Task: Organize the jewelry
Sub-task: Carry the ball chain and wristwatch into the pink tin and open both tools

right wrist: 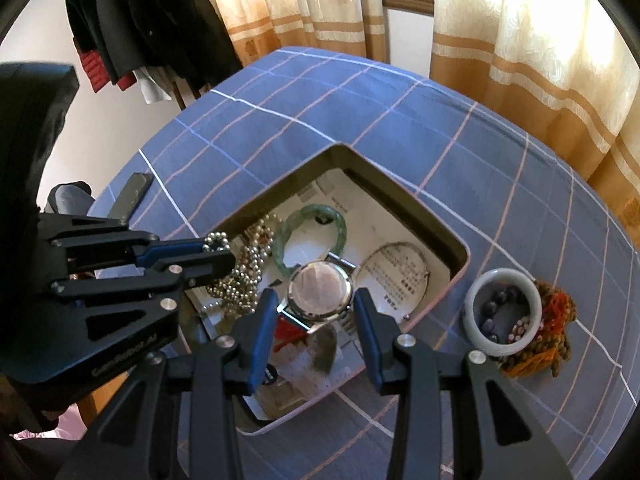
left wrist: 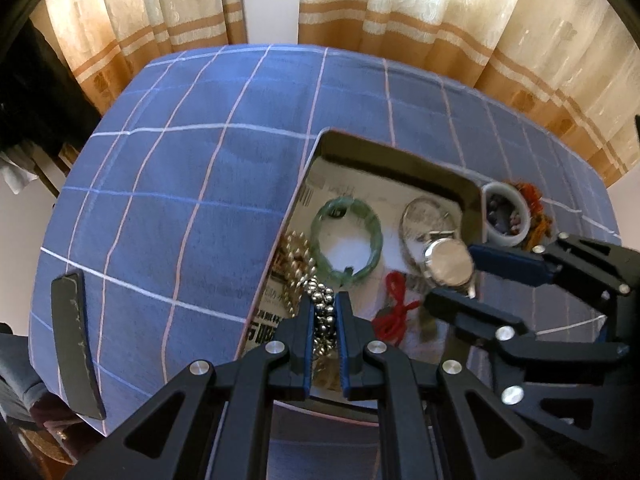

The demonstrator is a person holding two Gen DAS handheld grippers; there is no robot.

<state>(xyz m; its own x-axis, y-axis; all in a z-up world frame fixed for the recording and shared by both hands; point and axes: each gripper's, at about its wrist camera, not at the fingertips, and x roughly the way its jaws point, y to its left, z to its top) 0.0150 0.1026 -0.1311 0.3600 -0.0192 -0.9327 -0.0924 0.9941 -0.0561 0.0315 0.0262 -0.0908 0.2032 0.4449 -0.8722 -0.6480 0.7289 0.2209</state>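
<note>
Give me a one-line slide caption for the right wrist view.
Right gripper holds a wristwatch above the jewelry box.

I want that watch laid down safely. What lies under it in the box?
The right gripper holds the watch over the open box. Right below lie a red cord and paper lining; the green bangle lies just beyond.

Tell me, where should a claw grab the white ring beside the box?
Grab the white ring across its thick rim, on the side facing the box, coming down from above. It lies flat on the cloth with beads inside and tassels beyond.
</note>
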